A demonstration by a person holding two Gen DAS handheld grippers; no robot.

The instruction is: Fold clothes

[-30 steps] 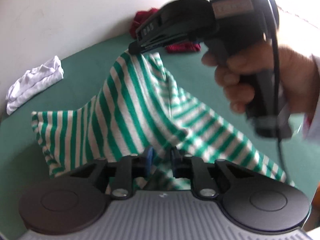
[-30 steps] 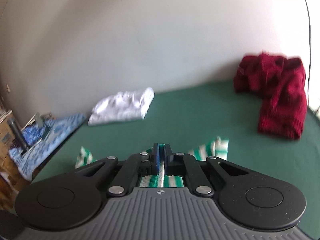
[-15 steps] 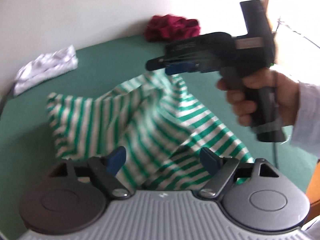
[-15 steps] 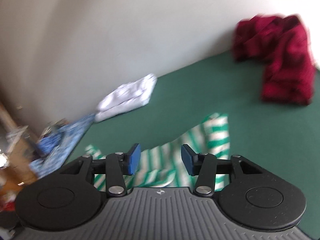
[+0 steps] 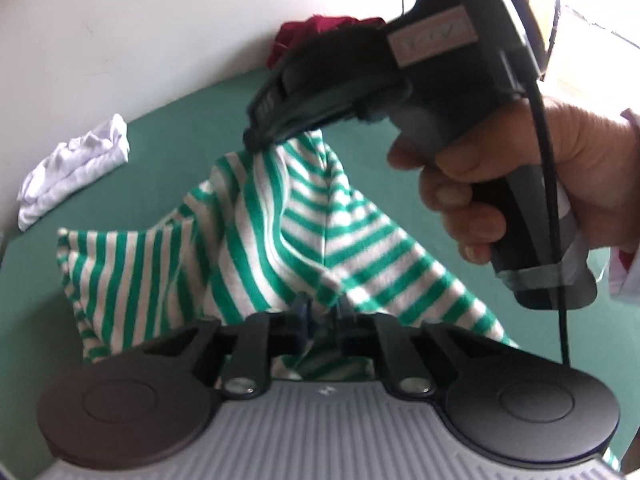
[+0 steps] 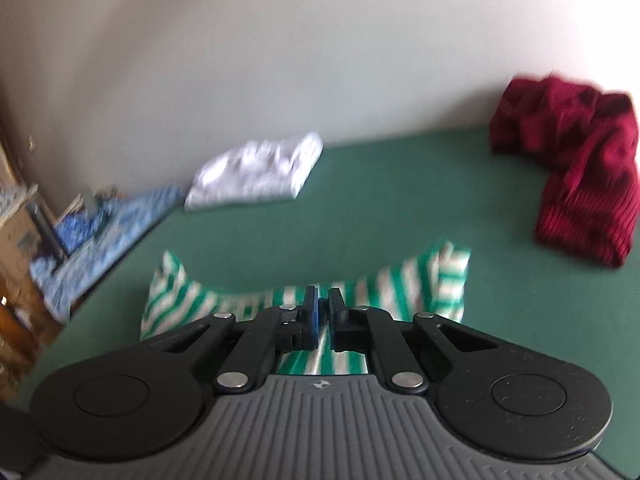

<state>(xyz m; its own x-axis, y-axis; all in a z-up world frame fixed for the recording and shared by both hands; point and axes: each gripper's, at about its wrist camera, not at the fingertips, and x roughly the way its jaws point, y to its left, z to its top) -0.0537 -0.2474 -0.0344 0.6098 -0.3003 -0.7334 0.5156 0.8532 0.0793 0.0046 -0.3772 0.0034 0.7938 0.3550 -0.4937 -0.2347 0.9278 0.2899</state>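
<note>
Reclosed after opening half a second ago, our left hand-held gripper and right hand-held gripper both clench the green-striped shirt, lifted at twelve o'clock above the green surface.

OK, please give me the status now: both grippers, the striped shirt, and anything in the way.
Left gripper shut on striped shirt. Right gripper shut on it too, lifting a peak. White garment and red sweater lie apart, not in the way.

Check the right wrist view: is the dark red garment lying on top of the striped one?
No, the dark red garment lies apart on the green table, with bare surface between it and the striped garment.
</note>
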